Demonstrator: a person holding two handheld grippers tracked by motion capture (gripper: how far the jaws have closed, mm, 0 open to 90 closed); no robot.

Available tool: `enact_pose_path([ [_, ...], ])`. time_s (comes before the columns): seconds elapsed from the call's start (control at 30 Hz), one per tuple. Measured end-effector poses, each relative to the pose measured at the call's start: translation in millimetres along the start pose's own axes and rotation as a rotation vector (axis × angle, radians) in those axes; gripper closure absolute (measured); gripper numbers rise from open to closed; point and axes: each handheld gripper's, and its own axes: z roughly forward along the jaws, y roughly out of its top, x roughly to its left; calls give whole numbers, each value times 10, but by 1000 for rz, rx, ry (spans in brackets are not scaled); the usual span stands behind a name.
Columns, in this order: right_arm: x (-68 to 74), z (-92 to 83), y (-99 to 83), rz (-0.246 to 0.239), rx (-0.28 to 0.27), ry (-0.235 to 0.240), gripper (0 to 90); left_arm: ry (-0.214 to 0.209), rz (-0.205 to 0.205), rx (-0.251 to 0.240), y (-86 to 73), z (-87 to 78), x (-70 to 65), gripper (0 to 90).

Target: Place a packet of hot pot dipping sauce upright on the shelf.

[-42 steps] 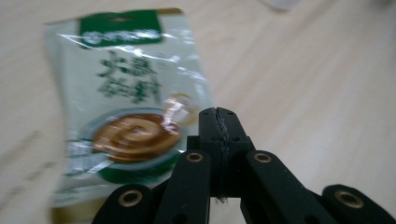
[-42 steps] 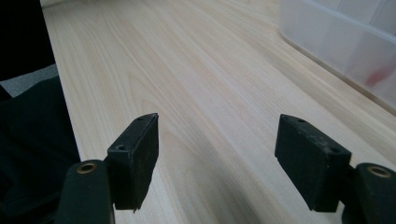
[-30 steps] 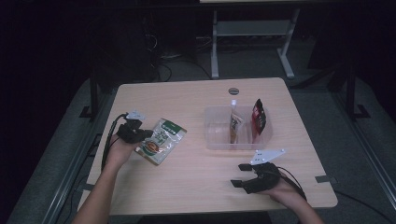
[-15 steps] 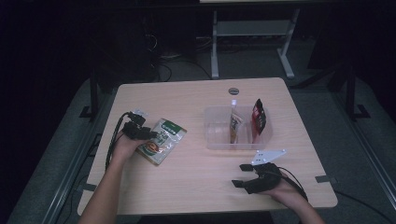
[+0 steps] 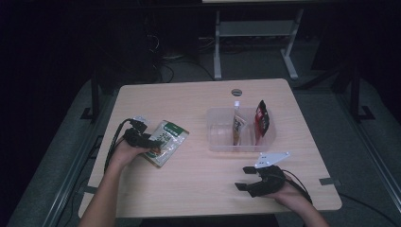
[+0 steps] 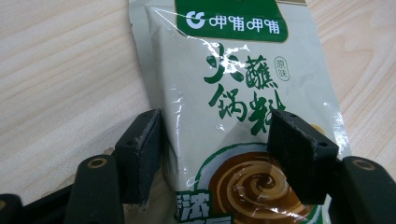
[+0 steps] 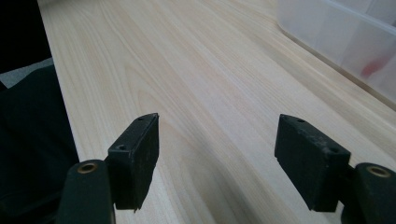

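While the left gripper (image 6: 219,149) is sitting low over the green-and-white sauce packet (image 6: 233,93), its fingers (image 6: 140,154) are spreading, having just been opening; packet is lying flat on the table (image 6: 60,79) between them, pads clear of it. Right gripper (image 7: 217,158) is resting on the table near the person's edge, fingers spread, nothing between. Beyond them, the clear tray (image 5: 218,139) is holding two more sachets.
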Motion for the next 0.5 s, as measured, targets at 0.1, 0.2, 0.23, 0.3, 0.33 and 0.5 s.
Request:
enact_pose_path([
  [0.1, -1, 1, 1, 2, 2, -1, 306, 20, 8, -4, 9, 12, -56, 428],
  [0.2, -8, 4, 5, -2, 1, -2, 306, 26, 17, 9, 16, 6, -91, 549],
  [0.23, -8, 6, 7, -3, 1, -1, 306, 26, 22, 2, 15, 12, -101, 549],
  [0.3, -4, 11, 13, 0, 0, 0, 307, 25, 36, 4, 14, 9, -113, 653],
  [0.33, -5, 14, 13, -1, 0, 1, 307, 24, 35, 2, 13, 8, -110, 681],
  [0.5, -16, 14, 10, 12, 6, 11, 309, 18, 27, -4, 14, -7, -108, 791],
])
